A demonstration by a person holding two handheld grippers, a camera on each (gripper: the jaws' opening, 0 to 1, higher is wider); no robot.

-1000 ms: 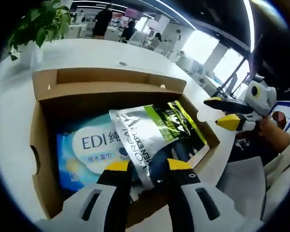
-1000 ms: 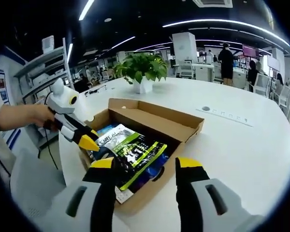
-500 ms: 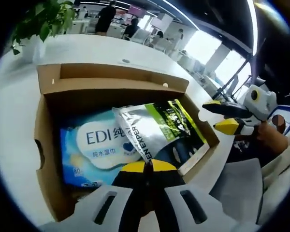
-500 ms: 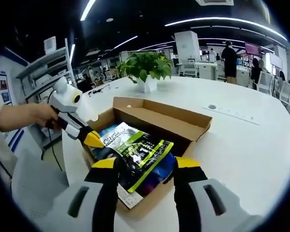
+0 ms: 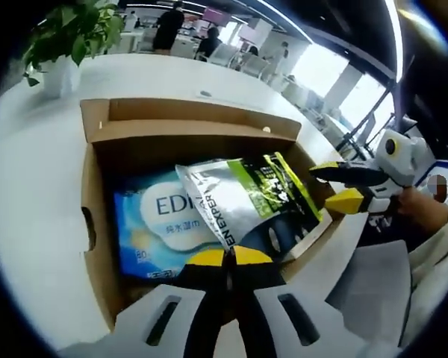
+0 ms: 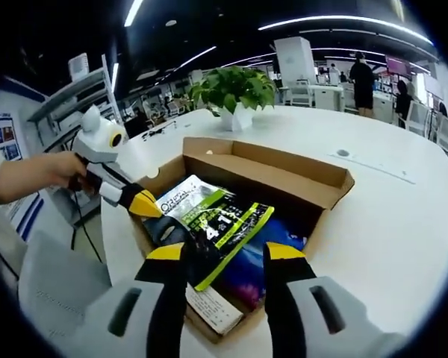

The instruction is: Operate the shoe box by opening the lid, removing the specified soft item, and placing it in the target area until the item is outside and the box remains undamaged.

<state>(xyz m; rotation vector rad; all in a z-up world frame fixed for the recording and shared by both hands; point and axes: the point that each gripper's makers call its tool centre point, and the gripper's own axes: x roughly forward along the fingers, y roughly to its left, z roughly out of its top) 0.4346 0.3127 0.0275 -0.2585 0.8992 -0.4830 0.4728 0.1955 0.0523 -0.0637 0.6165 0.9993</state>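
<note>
The open cardboard shoe box (image 5: pixel 97 216) (image 6: pixel 336 186) lies on a white table, lid flap folded back. Inside, a silver, green and black soft pouch (image 5: pixel 246 198) (image 6: pixel 220 220) rests tilted on a blue wet-wipes pack (image 5: pixel 160 227). My left gripper (image 5: pixel 225 257) is shut on the pouch's near edge; in the right gripper view it (image 6: pixel 144 203) comes in from the left, held by a hand, pinching the pouch's dark corner. My right gripper (image 6: pixel 225 253) is open, jaws either side of the pouch's other end above the box wall. It (image 5: pixel 340 186) shows at the box's right side.
A potted plant (image 5: pixel 67 33) (image 6: pixel 231 89) stands on the table (image 5: pixel 30 186) (image 6: pixel 403 216) behind the box. A printed leaflet (image 6: pixel 213 309) lies under the pouch at the box's near wall. Grey chairs (image 5: pixel 373 291) stand beside the table. People stand far back in the office.
My left jaws closed on the pouch's edge. My right gripper moved closer, its open jaws now flanking the pouch's other end. Both cameras shifted slightly.
</note>
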